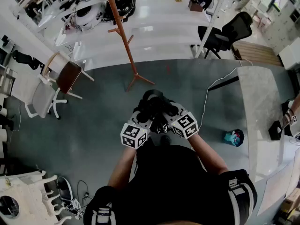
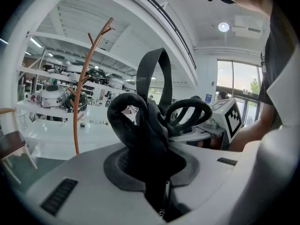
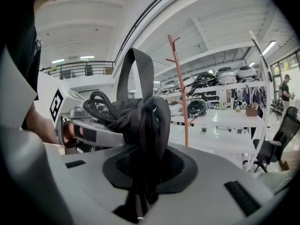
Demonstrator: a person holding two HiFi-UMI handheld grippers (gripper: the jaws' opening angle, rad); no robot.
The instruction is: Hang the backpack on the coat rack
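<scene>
Backpack [image 1: 157,108], black and bunched, hangs in the air in front of the person's chest. It is held from both sides above the grey floor [image 1: 93,130] and well apart from the coat rack [image 1: 123,36]. That floor fills most of the head view. Beyond it run long white shelves [image 1: 154,34] loaded with rounded black-and-white gear, and a pale stone-topped table [image 1: 262,102] stands at the right. The coat rack, an orange-brown wooden pole with branching pegs, stands upright on splayed feet between the person and the shelves. A black office chair [image 1: 229,32] sits by the shelves at the right. A brown-seated chair [image 1: 69,76] and a white swivel chair [image 1: 41,100] stand close together at the left. The left gripper [image 1: 144,117] and the right gripper [image 1: 169,112] point forward and slightly down, side by side, their marker cubes nearest the person. Each gripper's own view shows its jaws clenched on a fold of the backpack's black fabric, which bulges up out of the pads. A flat webbing loop [image 2: 157,74] stands upright above the bundle, with coils of black cord [image 2: 187,114] beside it. A thin white cable [image 1: 208,95] trails across the floor near the table. A small teal bundle [image 1: 233,137] lies on the floor just beside the table's edge.
</scene>
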